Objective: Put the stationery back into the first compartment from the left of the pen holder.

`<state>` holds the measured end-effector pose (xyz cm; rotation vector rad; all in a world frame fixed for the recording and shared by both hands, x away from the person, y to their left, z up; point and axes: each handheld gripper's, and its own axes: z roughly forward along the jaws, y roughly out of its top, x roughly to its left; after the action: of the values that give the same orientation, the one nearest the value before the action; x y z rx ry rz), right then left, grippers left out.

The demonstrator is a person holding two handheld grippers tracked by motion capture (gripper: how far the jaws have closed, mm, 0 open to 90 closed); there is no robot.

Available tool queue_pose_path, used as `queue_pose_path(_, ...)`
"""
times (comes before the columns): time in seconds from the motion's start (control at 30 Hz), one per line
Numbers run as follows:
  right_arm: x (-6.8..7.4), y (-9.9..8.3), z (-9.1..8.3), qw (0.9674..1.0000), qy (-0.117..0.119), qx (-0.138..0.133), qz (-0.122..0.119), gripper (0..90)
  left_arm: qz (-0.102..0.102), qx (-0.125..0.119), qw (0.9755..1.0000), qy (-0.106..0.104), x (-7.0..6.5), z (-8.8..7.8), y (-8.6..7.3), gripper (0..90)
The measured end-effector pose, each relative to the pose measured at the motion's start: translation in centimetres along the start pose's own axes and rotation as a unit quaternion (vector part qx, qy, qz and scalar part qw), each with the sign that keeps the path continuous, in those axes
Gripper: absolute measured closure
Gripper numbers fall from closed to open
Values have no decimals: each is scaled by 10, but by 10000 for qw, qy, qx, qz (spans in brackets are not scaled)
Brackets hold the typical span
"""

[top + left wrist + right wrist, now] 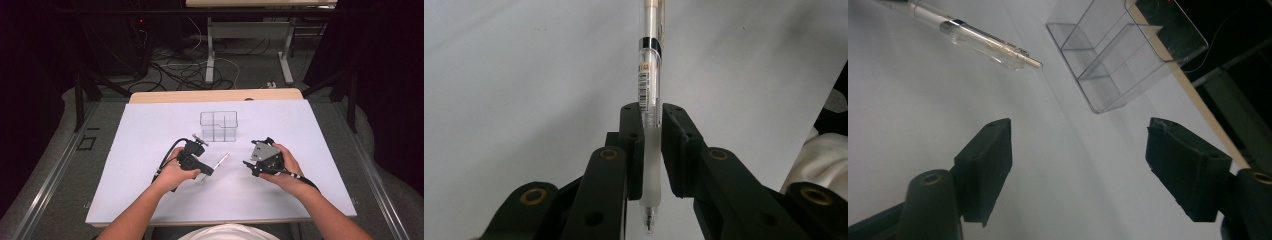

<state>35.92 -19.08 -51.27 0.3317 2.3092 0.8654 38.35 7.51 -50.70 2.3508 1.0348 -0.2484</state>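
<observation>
Pen [650,125] pinched in the left tool [651,150], jaws pressed onto its frosted grip section, tip sticking out toward the camera and the clear barrel running away over the white desk [524,75]. In the high view the left tool [209,172] sits low over the desk in the person's left hand [175,175], and the pen [220,161] angles up and to the right from it, toward the clear box [219,126]. Pen is held just above the white surface, in front of the box and apart from it. Right tool [247,167] is in the right hand [285,170], well to the right of the pen, jaws spread with nothing between them. In the right gripper view the right tool [1078,150] looks across the desk, with the pen's far end [983,42] at upper left and the box [1123,50], with its dividers inside, at upper right. Box stands near the middle of the desk, toward the far edge.
</observation>
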Motion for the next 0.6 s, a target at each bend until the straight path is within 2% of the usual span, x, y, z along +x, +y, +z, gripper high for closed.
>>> queue_pose_path(0.07, 4, 2, 1, 9997, 11, 1, -261, 306, -13, -4, 10000, -32, 0, 0, 0, 798)
queue_pose_path(0.13, 6, 5, 2, 9980, 85, -36, -619, 328, -39, -6, 10000, -70, -1, -1, 0, 797)
queue_pose_path(0.23, 15, 9, 2, 9956, 123, -35, -926, 371, -23, 11, 9999, -102, 0, -2, 0, 797)
queue_pose_path(0.3, 21, 11, 3, 9901, 126, -111, -1394, 408, -71, 2, 9999, -129, -1, -2, -1, 798)
queue_pose_path(0.33, 23, 13, 1, 9853, 184, -24, -1696, 433, -66, 8, 9999, -134, -1, -2, -1, 797)
queue_pose_path(0.37, 26, 13, 2, 9815, 145, -131, -1903, 454, -82, 11, 9999, -144, -1, -2, -1, 797)
queue_pose_path(0.4, 29, 14, 3, 9792, 124, -259, -2009, 455, -88, 19, 9998, -154, -1, -2, 0, 797)
queue_pose_path(0.43, 30, 14, 1, 9769, 200, -180, -2118, 456, -60, 31, 9998, -170, -1, -2, 0, 797)
queue_pose_path(0.47, 35, 14, 4, 9763, 84, -318, -2139, 459, -115, 22, 9998, -174, -1, -2, 0, 797)
queue_pose_path(0.53, 38, 14, 5, 9716, -10, -299, -2349, 462, -98, 35, 9997, -204, 1, -3, 0, 797)
queue_pose_path(0.6, 40, 13, 8, 9638, -10, -340, -2644, 462, -103, 34, 9997, -217, 1, -3, 0, 797)
